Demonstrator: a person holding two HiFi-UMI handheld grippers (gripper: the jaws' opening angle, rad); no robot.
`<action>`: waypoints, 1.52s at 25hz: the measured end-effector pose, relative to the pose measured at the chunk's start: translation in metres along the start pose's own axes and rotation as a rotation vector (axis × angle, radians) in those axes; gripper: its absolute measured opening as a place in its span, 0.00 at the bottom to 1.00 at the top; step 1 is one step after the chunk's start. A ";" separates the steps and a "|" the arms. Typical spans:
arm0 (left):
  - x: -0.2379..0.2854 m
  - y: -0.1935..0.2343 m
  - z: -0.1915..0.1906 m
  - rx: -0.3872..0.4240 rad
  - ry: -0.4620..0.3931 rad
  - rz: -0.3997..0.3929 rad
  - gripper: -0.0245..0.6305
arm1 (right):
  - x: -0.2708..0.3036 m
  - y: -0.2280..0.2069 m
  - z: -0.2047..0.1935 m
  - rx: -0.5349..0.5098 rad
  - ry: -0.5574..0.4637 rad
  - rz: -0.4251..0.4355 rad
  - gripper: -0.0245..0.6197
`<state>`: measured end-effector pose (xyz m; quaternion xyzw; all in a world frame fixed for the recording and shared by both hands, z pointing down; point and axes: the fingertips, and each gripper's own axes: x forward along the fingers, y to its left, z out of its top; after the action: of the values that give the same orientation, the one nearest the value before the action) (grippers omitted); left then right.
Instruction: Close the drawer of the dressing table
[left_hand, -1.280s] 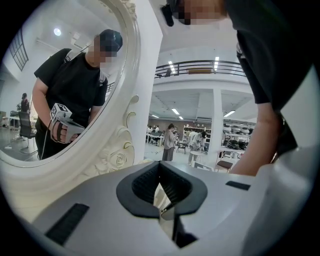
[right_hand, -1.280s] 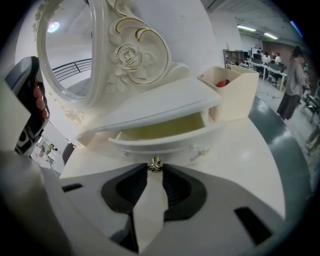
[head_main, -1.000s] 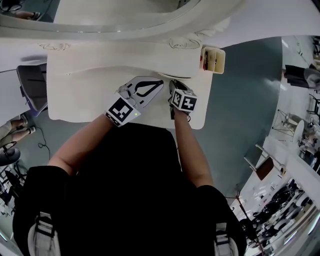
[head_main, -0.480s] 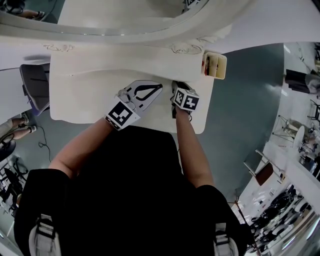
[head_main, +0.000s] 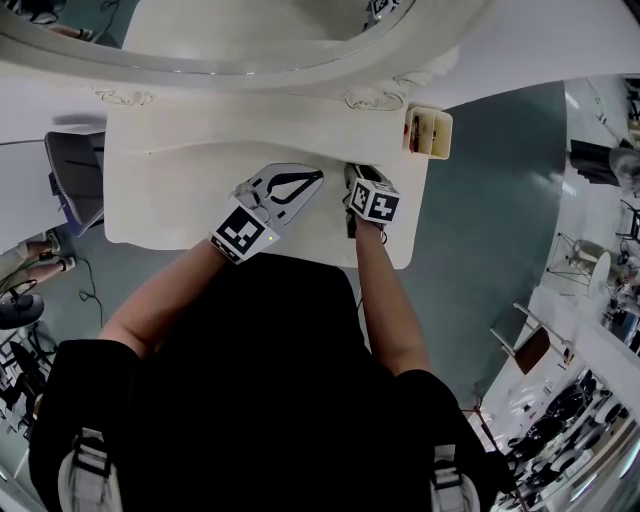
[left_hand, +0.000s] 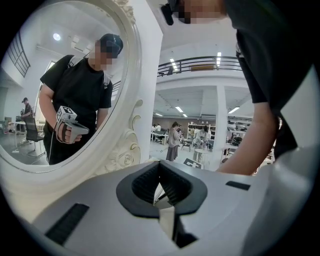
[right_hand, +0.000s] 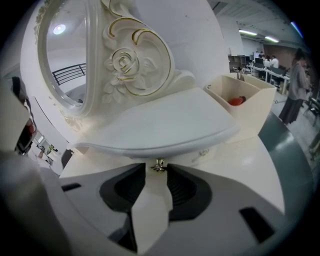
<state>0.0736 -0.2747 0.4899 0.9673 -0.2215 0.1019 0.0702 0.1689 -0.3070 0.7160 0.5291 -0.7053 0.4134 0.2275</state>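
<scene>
The person holds two grippers over the white counter (head_main: 170, 190) of the dressing table, each with one marker cube on top. One oval mirror (head_main: 200, 30) in a carved frame stands along the counter's back edge.

The right gripper (head_main: 357, 173) is at the back of the counter, right of centre, angled down toward a raised ledge (right_hand: 165, 125) under the mirror. Tucked beneath that ledge is the drawer (right_hand: 187, 152), its front set back under the overhang. It carries one small brass knob (right_hand: 159, 165). In the right gripper view the knob sits between the two fingers (right_hand: 172, 186) of the right gripper (right_hand: 157, 171), at their tips. The fingers are opening, and a little clearance shows on either side of the knob, so they do not clamp it.

The left gripper (head_main: 318, 173) lies just beside the right one, nearer the counter's middle, held close to level. Its two fingers (left_hand: 172, 187) are together at the tips in the left gripper view, with nothing between them (left_hand: 160, 165).

One open cream box (head_main: 427, 132) with dividers stands at the counter's back right corner. The right gripper view shows one red thing (right_hand: 236, 100) in one of its compartments. One gold-edged carved rose (right_hand: 121, 60) decorates the mirror frame above the ledge. One dark chair (head_main: 70, 180) stands on the floor by the counter's left edge.
</scene>
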 end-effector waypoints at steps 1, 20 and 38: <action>-0.001 -0.001 0.001 0.002 -0.001 -0.001 0.03 | -0.003 0.000 -0.001 -0.002 -0.003 -0.003 0.23; -0.029 -0.014 0.026 0.057 -0.007 -0.027 0.03 | -0.137 0.074 0.035 -0.133 -0.346 0.095 0.19; -0.049 -0.042 0.105 0.098 -0.130 -0.109 0.03 | -0.308 0.157 0.109 -0.351 -0.741 0.161 0.04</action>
<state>0.0670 -0.2357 0.3735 0.9847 -0.1673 0.0456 0.0140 0.1388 -0.2092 0.3683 0.5386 -0.8382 0.0850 0.0121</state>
